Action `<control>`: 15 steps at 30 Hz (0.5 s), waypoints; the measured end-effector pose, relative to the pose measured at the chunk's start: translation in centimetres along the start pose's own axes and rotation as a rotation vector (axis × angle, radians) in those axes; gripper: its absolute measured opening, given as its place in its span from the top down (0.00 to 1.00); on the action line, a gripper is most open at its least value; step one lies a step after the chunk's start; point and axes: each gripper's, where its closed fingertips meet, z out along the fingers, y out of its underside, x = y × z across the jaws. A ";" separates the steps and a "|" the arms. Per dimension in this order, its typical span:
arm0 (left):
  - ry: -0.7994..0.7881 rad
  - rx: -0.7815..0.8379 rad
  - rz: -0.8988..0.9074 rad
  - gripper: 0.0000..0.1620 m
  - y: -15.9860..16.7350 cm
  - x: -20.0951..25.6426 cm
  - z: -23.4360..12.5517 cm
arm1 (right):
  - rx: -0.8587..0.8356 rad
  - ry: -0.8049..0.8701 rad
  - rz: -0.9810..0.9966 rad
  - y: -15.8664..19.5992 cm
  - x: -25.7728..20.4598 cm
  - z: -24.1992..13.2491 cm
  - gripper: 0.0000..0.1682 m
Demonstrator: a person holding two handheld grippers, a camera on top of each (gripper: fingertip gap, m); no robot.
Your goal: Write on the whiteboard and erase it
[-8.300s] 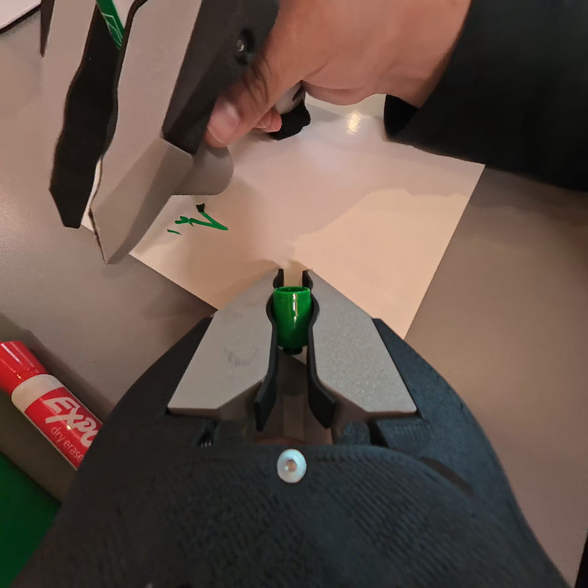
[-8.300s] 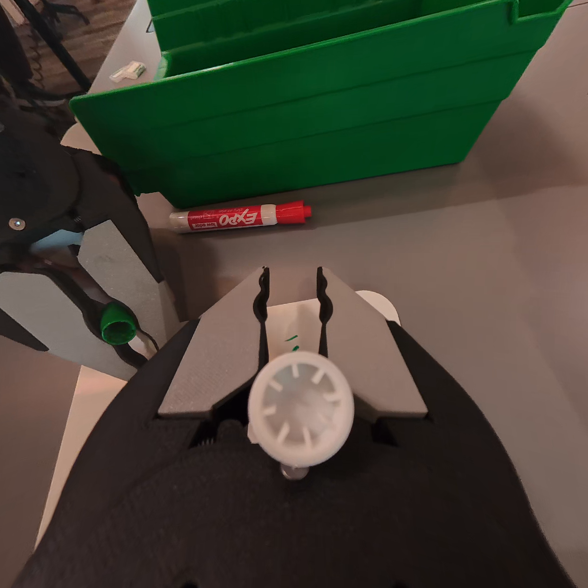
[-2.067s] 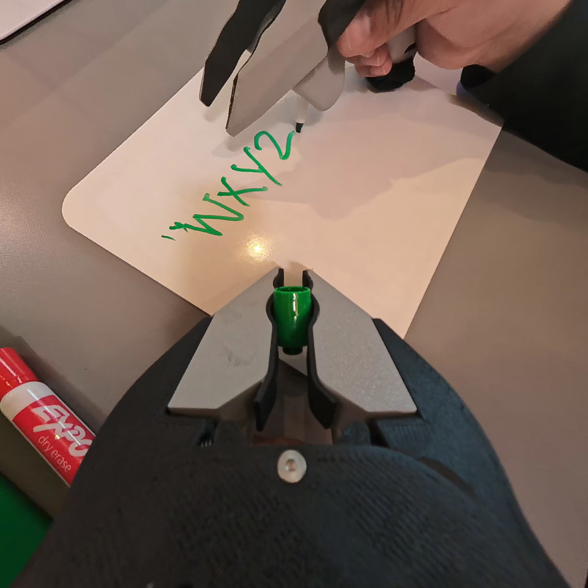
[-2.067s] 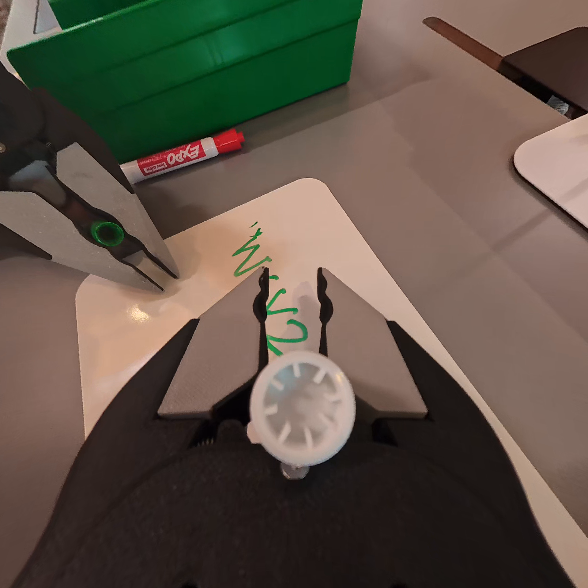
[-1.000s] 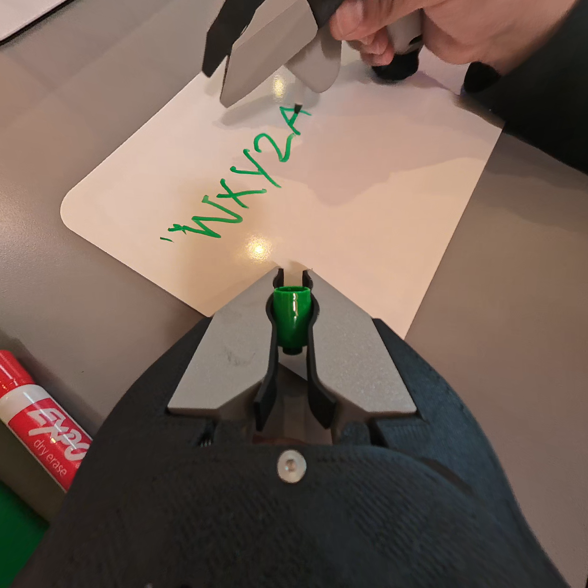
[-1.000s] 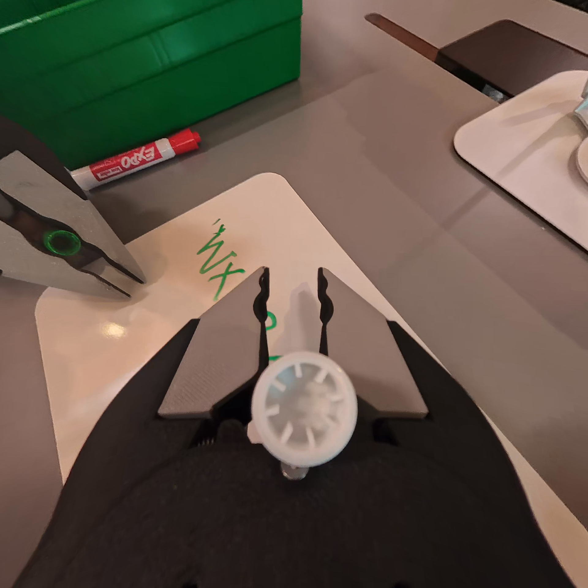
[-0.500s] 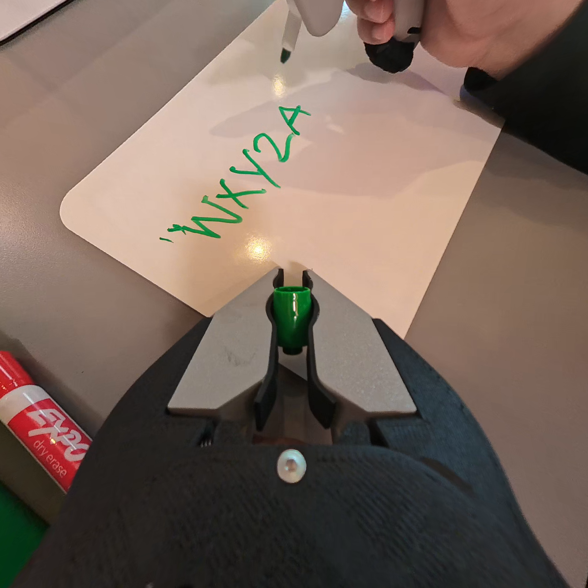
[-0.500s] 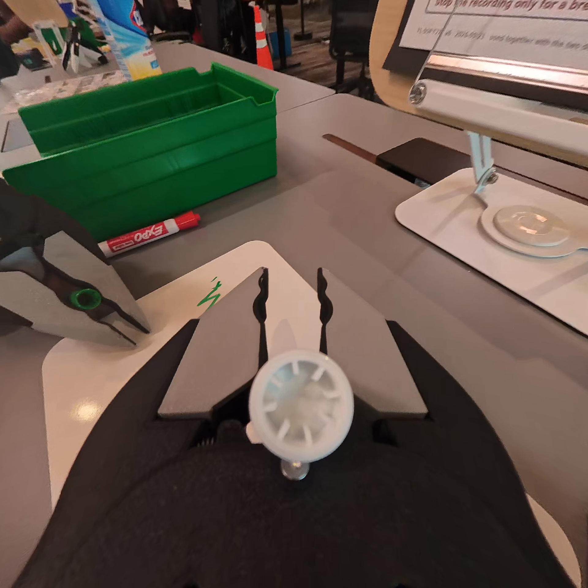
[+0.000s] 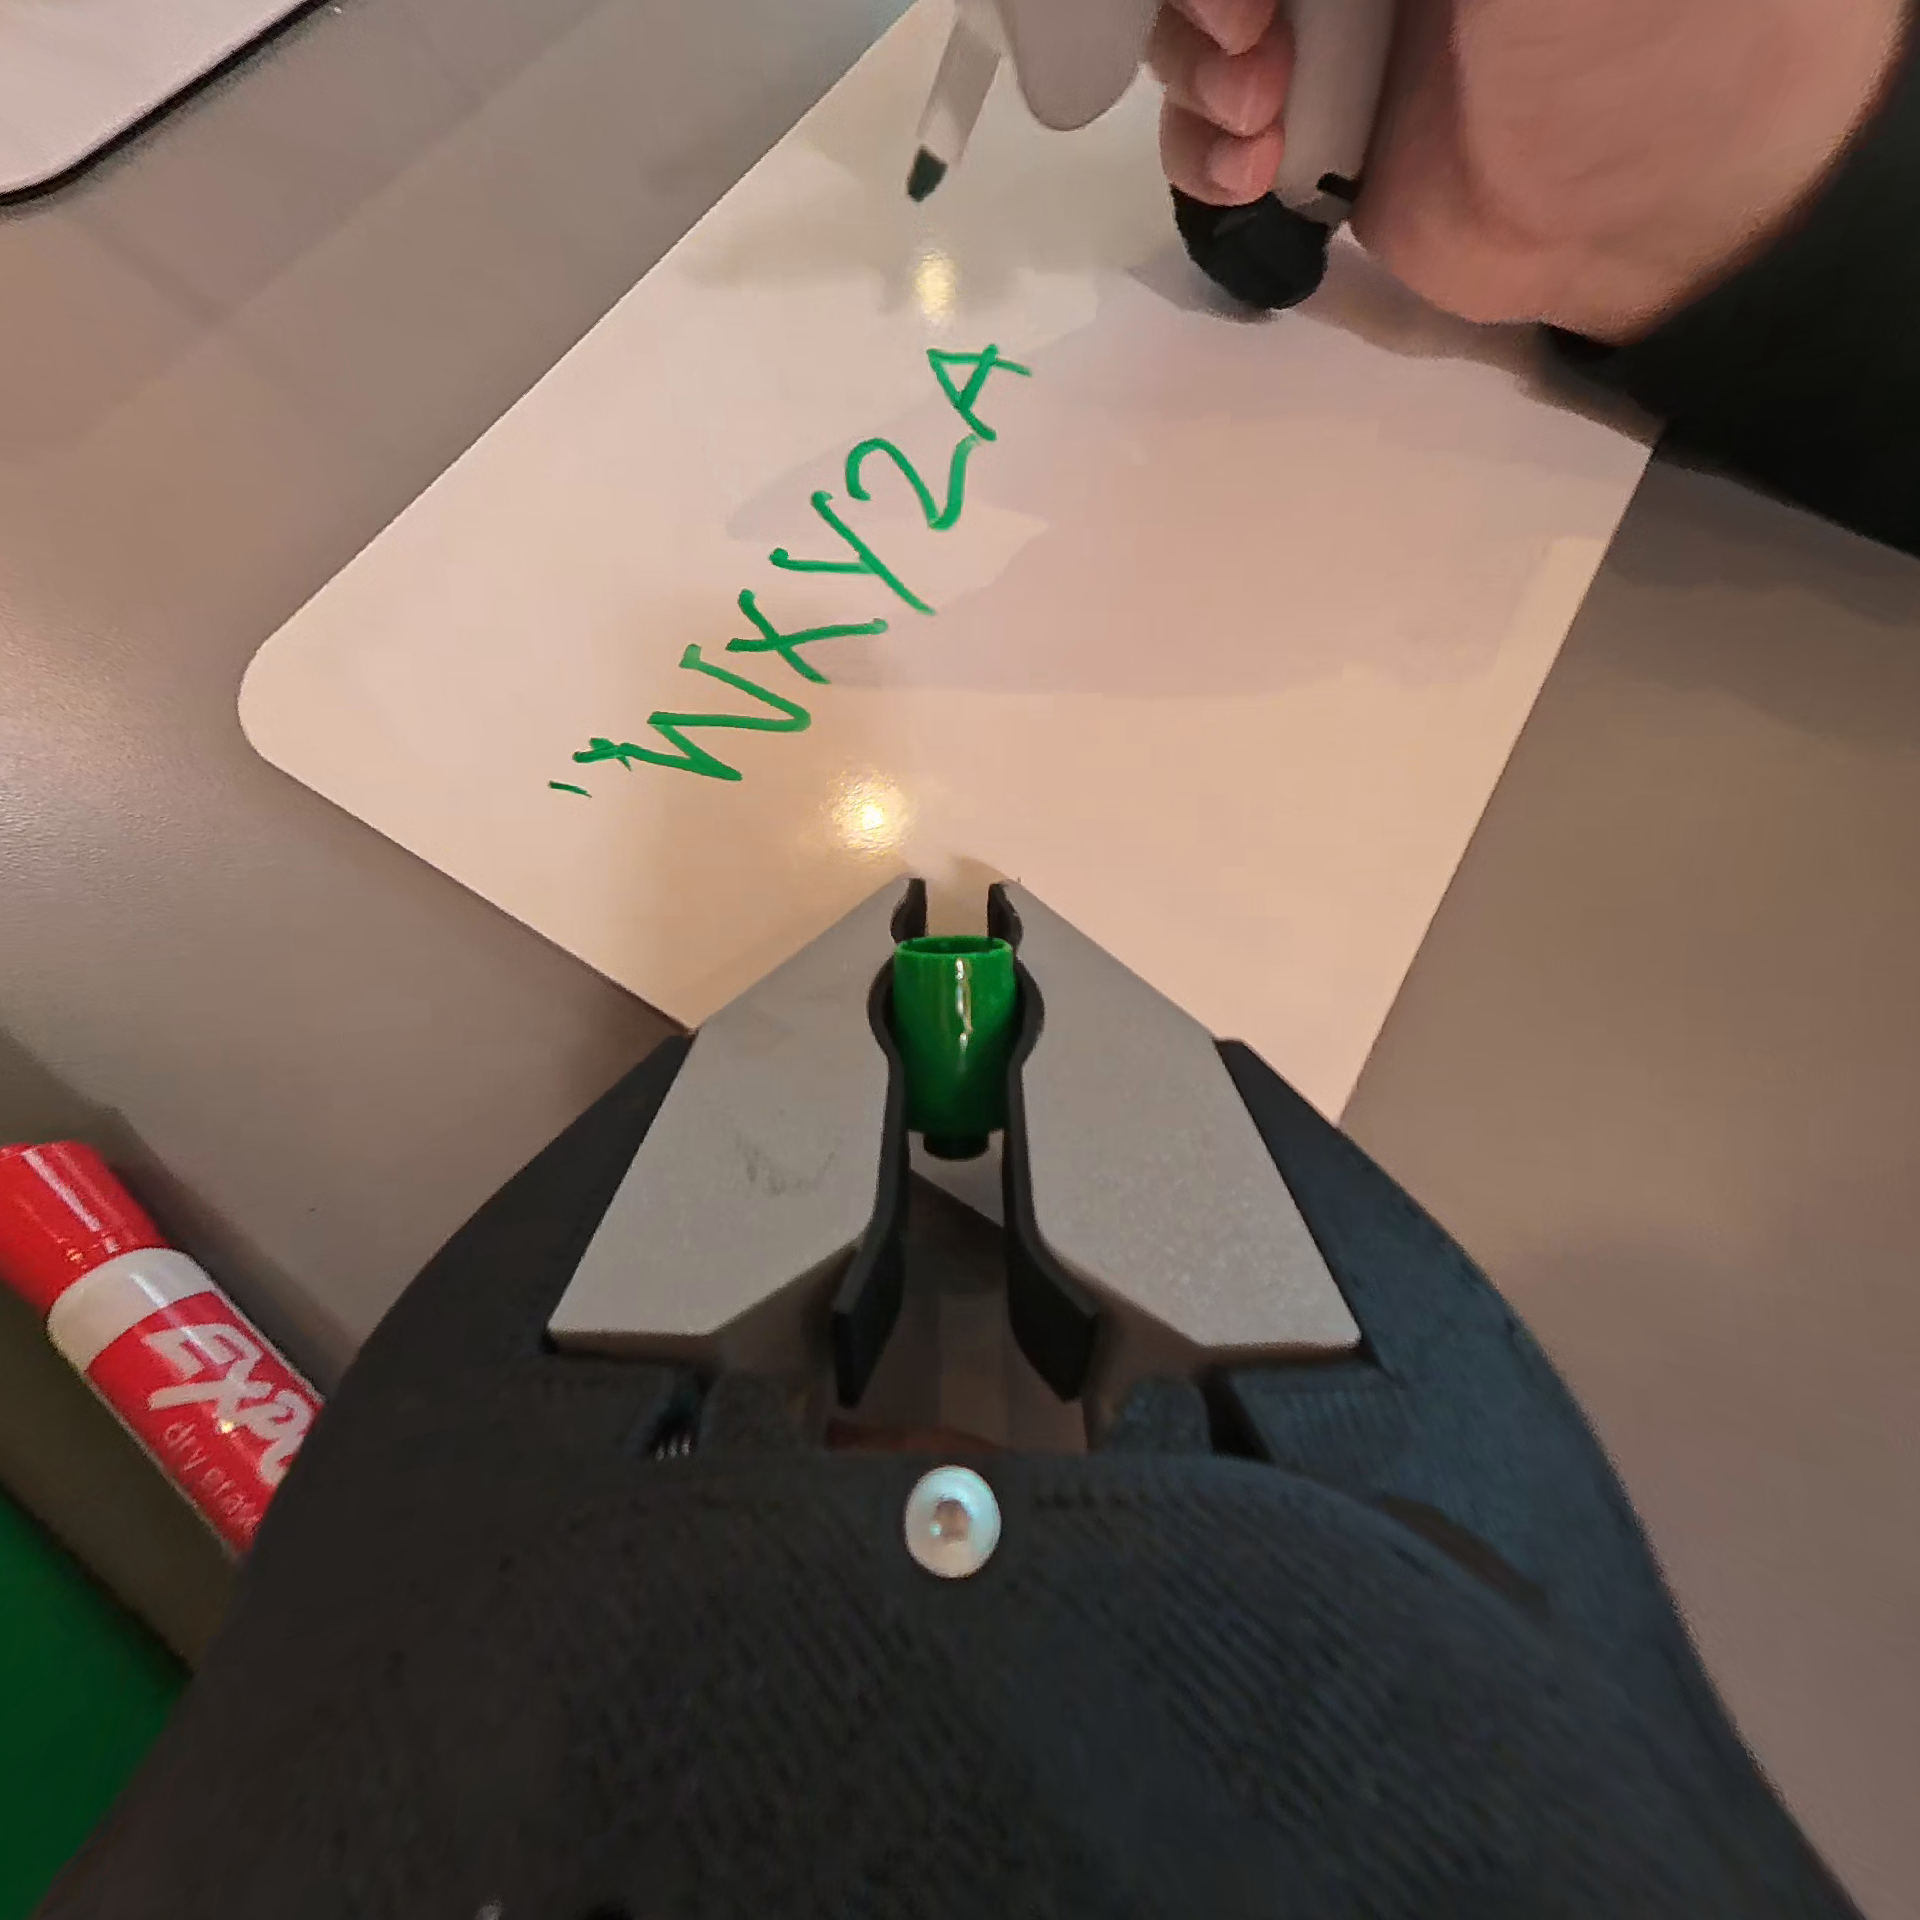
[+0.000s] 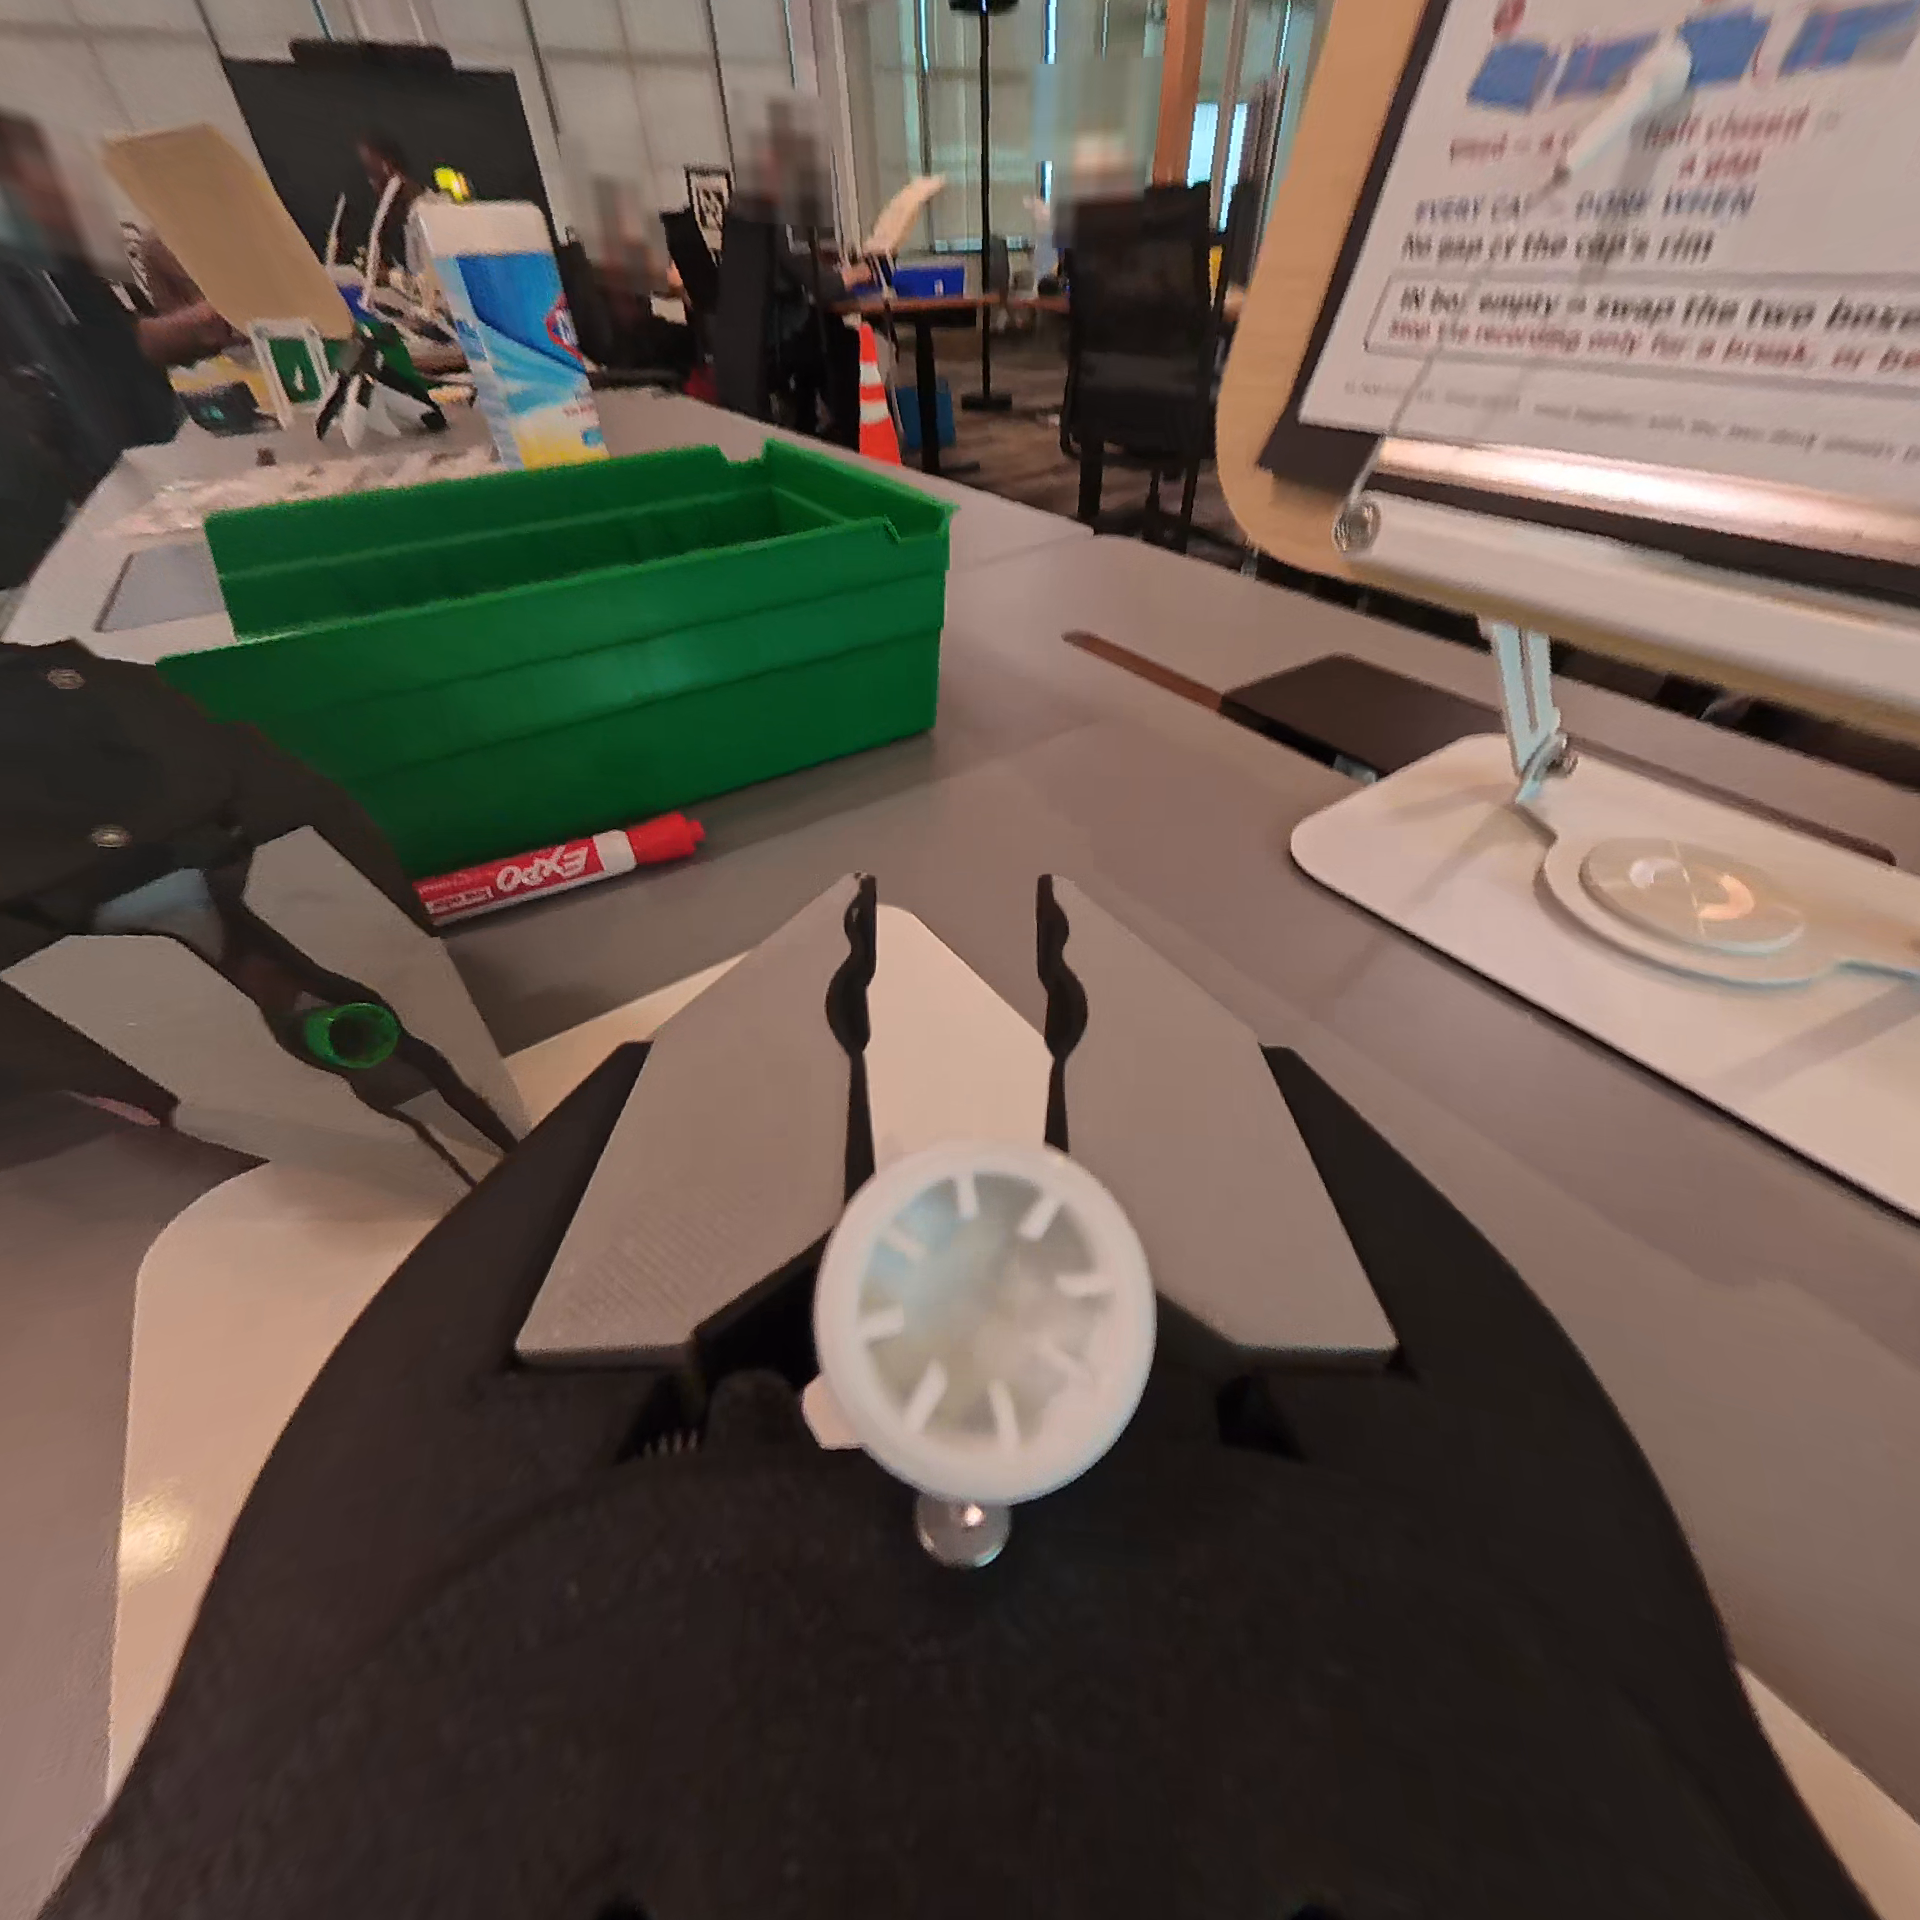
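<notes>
Now green lettering slants across the whiteboard; left tongs clamp the green cap, right tongs grip the white marker.

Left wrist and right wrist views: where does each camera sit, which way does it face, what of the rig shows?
Left wrist view: on the left gripper, angled down at the whiteboard; its fingers clamp a green cap; the person's hand shows far off.
Right wrist view: on the right gripper, facing level across the table toward the green bin; it holds the white marker.
Shared: whiteboard, cap, red marker.
</notes>
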 end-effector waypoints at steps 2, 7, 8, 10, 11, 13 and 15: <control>-0.037 0.000 0.001 0.94 0.0 -0.6 0.0 | 0.027 0.009 -0.046 -0.5 -0.6 -0.2 0.83; -0.094 0.042 -0.003 0.94 -0.6 -1.6 -0.4 | 0.053 -0.021 -0.064 -0.9 -2.0 -0.6 0.83; -0.108 0.049 0.000 0.94 -0.8 -1.7 -0.4 | 0.056 -0.025 -0.056 -1.0 -2.1 -0.7 0.83; -0.139 0.060 0.005 0.94 -1.0 -2.2 -0.5 | 0.067 -0.023 -0.045 -1.1 -1.9 -1.0 0.83; -0.157 0.069 0.007 0.94 -1.1 -2.4 -0.6 | 0.072 -0.021 -0.038 -1.2 -1.8 -1.1 0.83; -0.194 0.092 0.011 0.94 -1.5 -2.9 -0.8 | 0.086 -0.014 -0.023 -1.4 -1.6 -1.4 0.83; -0.222 0.116 0.010 0.94 -1.8 -3.4 -1.1 | 0.098 -0.016 -0.003 -1.6 -1.4 -1.7 0.83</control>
